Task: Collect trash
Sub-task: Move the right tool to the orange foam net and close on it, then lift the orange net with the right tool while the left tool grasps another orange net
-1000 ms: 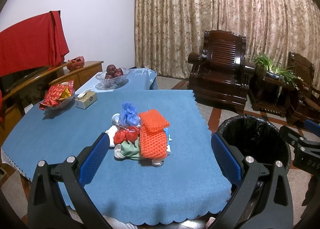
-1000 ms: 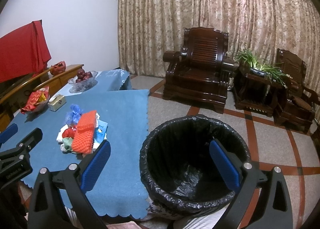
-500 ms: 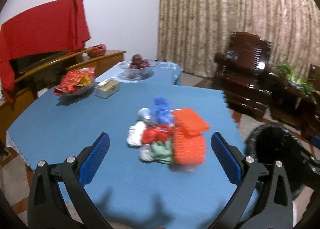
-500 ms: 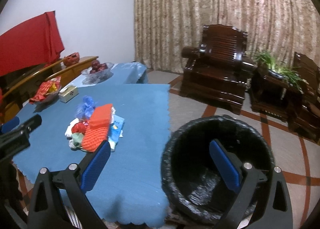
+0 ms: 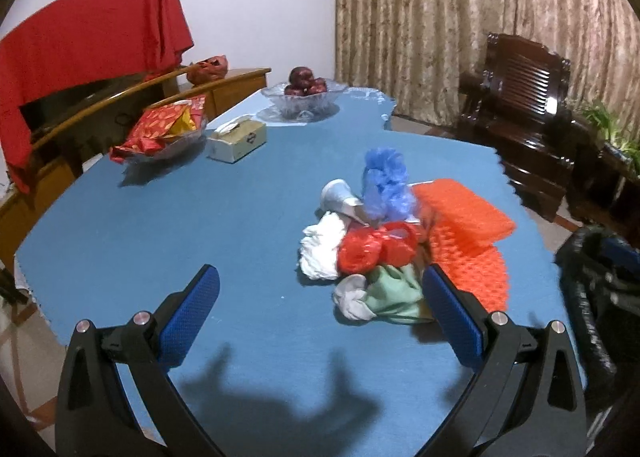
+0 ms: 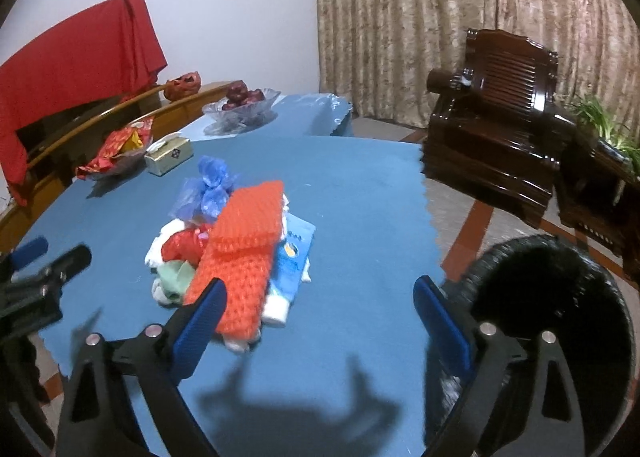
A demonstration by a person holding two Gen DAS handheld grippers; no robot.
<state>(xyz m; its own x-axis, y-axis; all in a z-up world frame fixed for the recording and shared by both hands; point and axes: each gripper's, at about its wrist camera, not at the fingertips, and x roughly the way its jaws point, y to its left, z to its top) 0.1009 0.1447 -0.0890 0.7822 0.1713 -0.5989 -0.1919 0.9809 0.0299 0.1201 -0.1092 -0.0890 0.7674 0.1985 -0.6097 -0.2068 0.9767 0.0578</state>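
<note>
While both claws hover above the blue table, we see the trash pile lying near the table's right edge, w/ the black-lined bin standing on the floor just beside that edge. We think the bin is put there so that each piece needs only a short carry over the edge.

The left gripper has its jaws spread wide, nothing between the pads; its right pad is just in front of the green bag. The right gripper is also wide, but its jaws are beginning to close, and no thing is between them yet: the orange foam net is beside its left pad, not inside.

The pile is mixed: a blue bag on top at the back, a red bag, white crumpled paper, a paper cup on its side, and a blue-white packet under the net. Things overlap, so prob. the top, loose pieces should go first.

The tissue box, the snack dish and the fruit bowl stand well apart at the far side; in our judgement they are not trash.
</note>
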